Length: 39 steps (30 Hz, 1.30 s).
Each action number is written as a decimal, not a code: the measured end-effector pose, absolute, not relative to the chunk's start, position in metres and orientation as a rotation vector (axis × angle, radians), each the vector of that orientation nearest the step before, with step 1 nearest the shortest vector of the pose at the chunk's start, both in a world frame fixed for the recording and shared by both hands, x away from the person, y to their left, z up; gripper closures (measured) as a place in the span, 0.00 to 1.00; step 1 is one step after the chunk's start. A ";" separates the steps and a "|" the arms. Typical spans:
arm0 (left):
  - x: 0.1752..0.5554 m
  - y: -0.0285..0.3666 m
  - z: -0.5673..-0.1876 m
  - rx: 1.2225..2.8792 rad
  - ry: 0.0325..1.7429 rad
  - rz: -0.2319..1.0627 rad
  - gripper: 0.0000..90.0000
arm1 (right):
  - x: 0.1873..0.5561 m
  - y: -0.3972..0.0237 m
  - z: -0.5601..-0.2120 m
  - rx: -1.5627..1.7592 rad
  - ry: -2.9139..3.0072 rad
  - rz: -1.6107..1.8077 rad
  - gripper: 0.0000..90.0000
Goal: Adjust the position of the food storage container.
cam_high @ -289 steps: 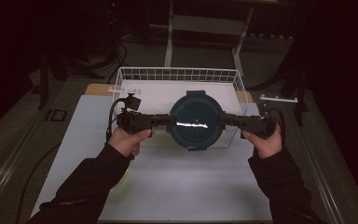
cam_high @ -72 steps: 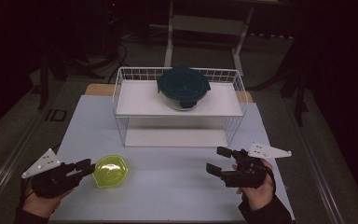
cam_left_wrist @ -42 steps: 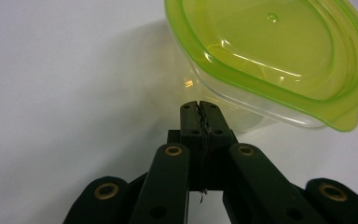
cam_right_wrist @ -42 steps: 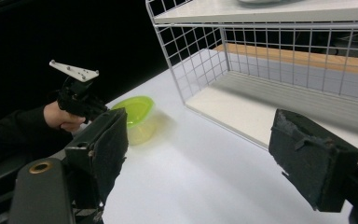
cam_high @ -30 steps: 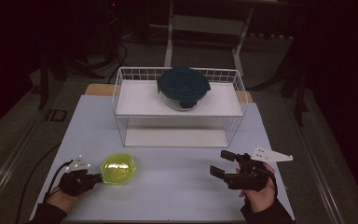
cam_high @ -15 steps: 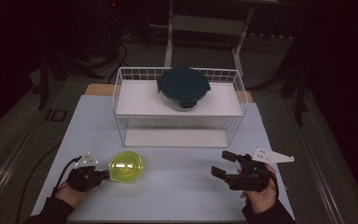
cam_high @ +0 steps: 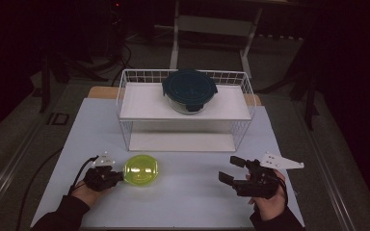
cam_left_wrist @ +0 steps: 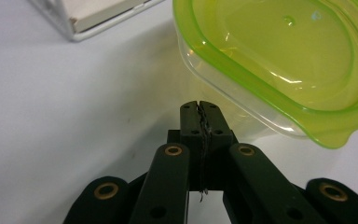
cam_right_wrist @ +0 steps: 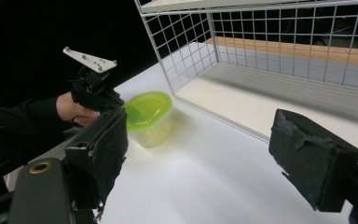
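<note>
White table (cam_high: 183,192), green-lidded container (cam_high: 141,170) upright, long axis sideways, left gripper (cam_high: 115,176) closed empty beside it

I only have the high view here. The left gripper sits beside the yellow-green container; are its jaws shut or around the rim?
Observer: Shut, with nothing between them. In the left gripper view, the left gripper has its tips closed against the clear wall of the yellow-green container, below the lid's rim.
Operator: And the right gripper?
Observer: The right gripper is open, with nothing between its jaws, and points toward the container.
Operator: Is the wire rack's lower shelf free?
Observer: The part of the wire rack seen in the right gripper view is bare.
</note>
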State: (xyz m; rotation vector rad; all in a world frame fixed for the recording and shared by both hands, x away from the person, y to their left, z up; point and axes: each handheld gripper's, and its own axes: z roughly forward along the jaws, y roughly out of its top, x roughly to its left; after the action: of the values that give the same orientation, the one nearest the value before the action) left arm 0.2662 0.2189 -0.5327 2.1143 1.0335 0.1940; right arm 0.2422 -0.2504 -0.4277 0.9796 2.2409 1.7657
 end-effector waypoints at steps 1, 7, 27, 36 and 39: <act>0.268 0.217 -0.533 2.114 1.032 0.193 0.98 | 0.242 -0.251 -0.428 0.979 2.240 1.765 0.21; 0.274 0.204 -0.533 2.124 1.011 0.178 0.98 | 0.243 -0.251 -0.428 0.980 2.235 1.765 0.21; 0.281 0.190 -0.533 2.128 1.003 0.155 0.98 | 0.242 -0.253 -0.428 0.986 2.230 1.767 0.21; 0.286 0.171 -0.533 2.141 0.965 0.134 0.98 | 0.242 -0.252 -0.429 0.982 2.231 1.770 0.21; 0.289 0.163 -0.533 2.150 0.949 0.131 0.98 | 0.243 -0.253 -0.429 0.984 2.228 1.775 0.21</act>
State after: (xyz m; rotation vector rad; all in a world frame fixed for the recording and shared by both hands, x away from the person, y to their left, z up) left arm 0.2890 0.1632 -0.5327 2.1502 0.9489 0.1313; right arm 0.2428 -0.2528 -0.4288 0.9841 2.2283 1.7754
